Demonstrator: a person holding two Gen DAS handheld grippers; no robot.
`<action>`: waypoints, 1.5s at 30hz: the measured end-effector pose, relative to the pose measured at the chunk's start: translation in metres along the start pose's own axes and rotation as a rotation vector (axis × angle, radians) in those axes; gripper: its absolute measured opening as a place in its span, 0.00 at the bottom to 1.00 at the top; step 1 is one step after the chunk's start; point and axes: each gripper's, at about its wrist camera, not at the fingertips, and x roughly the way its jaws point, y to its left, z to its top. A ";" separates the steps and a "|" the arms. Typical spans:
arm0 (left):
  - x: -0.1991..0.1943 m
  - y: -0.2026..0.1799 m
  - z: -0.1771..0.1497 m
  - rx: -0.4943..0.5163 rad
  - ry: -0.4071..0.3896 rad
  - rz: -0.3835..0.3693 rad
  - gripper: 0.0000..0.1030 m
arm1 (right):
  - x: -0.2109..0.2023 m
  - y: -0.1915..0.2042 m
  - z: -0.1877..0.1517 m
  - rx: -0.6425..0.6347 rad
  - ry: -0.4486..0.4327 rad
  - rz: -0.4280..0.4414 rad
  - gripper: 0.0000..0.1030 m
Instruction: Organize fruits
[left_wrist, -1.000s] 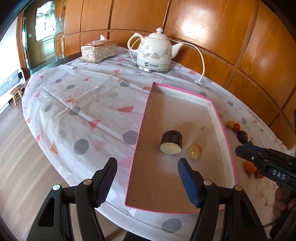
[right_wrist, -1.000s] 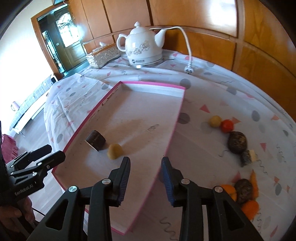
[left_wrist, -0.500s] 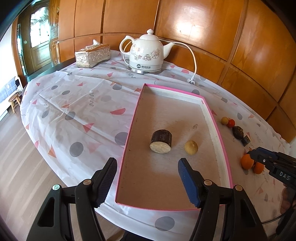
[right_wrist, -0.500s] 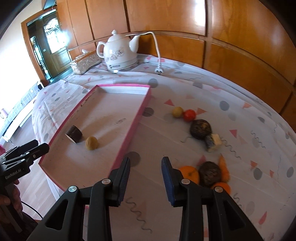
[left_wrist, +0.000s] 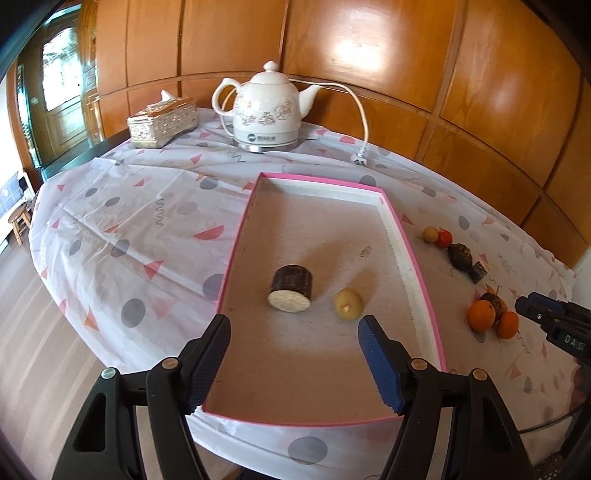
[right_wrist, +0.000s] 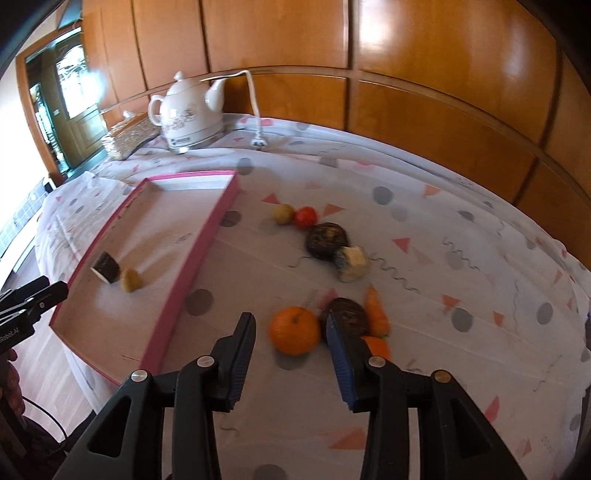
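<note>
A pink-rimmed tray (left_wrist: 417, 269) (right_wrist: 199, 266) holds a dark cut cylinder (left_wrist: 291, 288) (right_wrist: 106, 267) and a small yellow fruit (left_wrist: 348, 303) (right_wrist: 131, 280). My left gripper (left_wrist: 295, 328) is open and empty over the tray's near end. My right gripper (right_wrist: 290, 325) is open, its tips on either side of an orange (right_wrist: 294, 331) (left_wrist: 481, 315) on the cloth. Beside that orange lie a dark round fruit (right_wrist: 345, 312), a carrot (right_wrist: 376, 310) and a second orange (right_wrist: 376, 347). Farther off lie a yellow ball (right_wrist: 283, 213), a red tomato (right_wrist: 306, 217), another dark fruit (right_wrist: 327, 236) and a cut piece (right_wrist: 352, 263).
A white electric kettle (left_wrist: 269, 107) (right_wrist: 188, 107) with a loose cord and plug (left_wrist: 357, 158) stands at the back. A patterned tissue box (left_wrist: 162, 122) sits to its left. The patterned tablecloth (left_wrist: 129, 221) drops off at the near edge, above the wooden floor. Wood panelling runs behind.
My right gripper has swung right, away from the tray, to the fruit cluster, and now brackets the orange. My left gripper has pulled back a little over the tray.
</note>
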 end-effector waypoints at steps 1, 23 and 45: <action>0.000 -0.004 0.001 0.009 0.001 -0.005 0.70 | -0.001 -0.005 -0.001 0.005 -0.001 -0.010 0.39; 0.010 -0.073 0.015 0.179 0.016 -0.098 0.71 | -0.023 -0.085 -0.010 0.110 0.001 -0.163 0.39; 0.033 -0.129 0.023 0.300 0.045 -0.138 0.71 | -0.046 -0.211 -0.034 0.314 0.056 -0.369 0.39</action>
